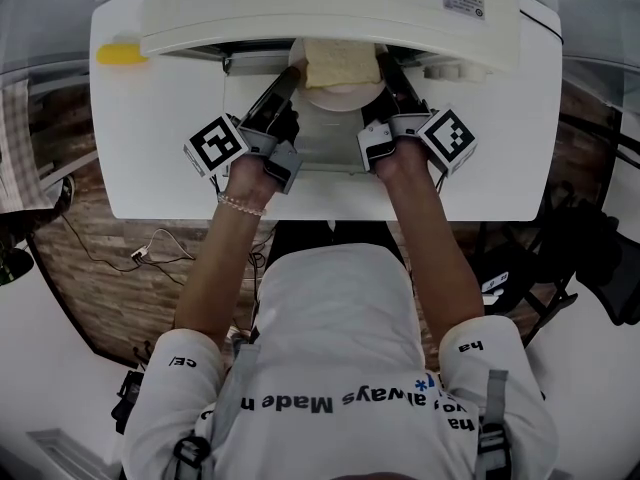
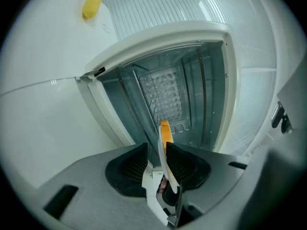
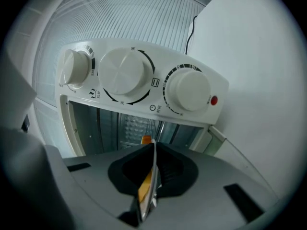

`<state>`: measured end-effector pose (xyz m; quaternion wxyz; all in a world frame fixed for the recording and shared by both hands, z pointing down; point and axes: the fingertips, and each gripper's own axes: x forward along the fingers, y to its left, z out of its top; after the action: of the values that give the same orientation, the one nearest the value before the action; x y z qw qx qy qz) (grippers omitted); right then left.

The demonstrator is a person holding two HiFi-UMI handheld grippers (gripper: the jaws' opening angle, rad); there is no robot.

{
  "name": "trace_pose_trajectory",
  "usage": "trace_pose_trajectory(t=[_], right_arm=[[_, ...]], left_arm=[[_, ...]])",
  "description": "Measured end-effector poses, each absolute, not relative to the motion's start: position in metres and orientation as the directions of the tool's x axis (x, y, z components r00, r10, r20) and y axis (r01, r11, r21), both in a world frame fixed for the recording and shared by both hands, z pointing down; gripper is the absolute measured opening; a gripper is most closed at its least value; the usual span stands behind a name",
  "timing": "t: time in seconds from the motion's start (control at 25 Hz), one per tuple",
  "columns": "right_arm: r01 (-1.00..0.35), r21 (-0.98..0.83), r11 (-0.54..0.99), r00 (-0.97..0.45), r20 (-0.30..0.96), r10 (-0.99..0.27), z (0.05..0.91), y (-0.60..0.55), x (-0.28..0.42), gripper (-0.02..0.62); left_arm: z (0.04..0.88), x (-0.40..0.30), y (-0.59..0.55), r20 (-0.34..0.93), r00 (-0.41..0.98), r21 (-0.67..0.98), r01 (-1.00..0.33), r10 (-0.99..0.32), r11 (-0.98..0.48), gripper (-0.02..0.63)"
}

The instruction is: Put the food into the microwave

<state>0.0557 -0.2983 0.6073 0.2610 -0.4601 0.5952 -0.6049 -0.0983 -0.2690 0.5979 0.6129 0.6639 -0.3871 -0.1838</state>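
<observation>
Your left gripper (image 1: 283, 83) is clamped on the left rim of the plate (image 1: 341, 94). In the left gripper view the dark pads of that gripper (image 2: 160, 153) pinch the thin rim (image 2: 166, 137), seen edge-on, white with an orange band. Your right gripper (image 1: 388, 76) is closed the same way on the plate's right rim. In the right gripper view its jaws (image 3: 152, 169) squeeze that edge (image 3: 146, 186) with no gap.

The plate hangs level between the two grippers at the mouth of the microwave (image 1: 330, 8). It carries one pale slice of bread (image 1: 340, 61) lying flat. The slice's near edge runs left to right across the microwave's opening. Its far edge is hidden under the microwave's top, so its long axis cannot be told.

The door (image 1: 320, 150) of the microwave is folded down toward you, below the plate. Inside the microwave, past the plate's rim, both gripper views show bare metal walls with side rails and a dimpled back panel (image 2: 165, 92).

Above the opening, the right gripper view shows three white knobs (image 3: 125, 72) and a red lamp (image 3: 213, 100).

The microwave stands on a white table (image 1: 150, 148). A small yellow thing (image 1: 120, 53) lies on the table just left of the microwave.
</observation>
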Motion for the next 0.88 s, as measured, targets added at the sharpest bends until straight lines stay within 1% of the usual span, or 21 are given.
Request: trace_pose_trajectory(t=[0.12,0.32,0.36,0.4,0.72,0.88], right_arm=[[-0.23,-0.963,-0.144,-0.443,0.235,-0.865,0.607,-0.301,0.055,0.021],[-0.223,-0.963,-0.15,-0.44,0.237,-0.866,0.608,-0.303,0.054,0.021],[-0.223,-0.964,-0.148,-0.44,0.235,-0.867,0.608,-0.304,0.054,0.021],[-0.223,-0.964,-0.145,-0.44,0.232,-0.868,0.607,-0.304,0.053,0.021],[-0.216,-0.969,-0.122,-0.421,0.205,-0.884,0.602,-0.309,0.057,0.021],[-0.225,-0.963,-0.149,-0.409,0.232,-0.883,0.607,-0.31,0.059,0.023]], left_arm=[[0.592,-0.09,-0.254,0.186,0.635,0.977,-0.199,-0.75,0.074,0.101],[0.59,-0.077,-0.234,0.158,0.652,0.986,-0.143,-0.742,0.085,0.098],[0.59,-0.075,-0.232,0.161,0.651,0.986,-0.145,-0.742,0.086,0.08],[0.589,-0.074,-0.231,0.166,0.647,0.985,-0.152,-0.744,0.087,0.038],[0.575,-0.078,-0.248,0.15,0.632,0.979,-0.201,-0.76,0.027,0.029],[0.59,-0.078,-0.255,0.174,0.618,0.977,-0.208,-0.767,0.054,0.025]])
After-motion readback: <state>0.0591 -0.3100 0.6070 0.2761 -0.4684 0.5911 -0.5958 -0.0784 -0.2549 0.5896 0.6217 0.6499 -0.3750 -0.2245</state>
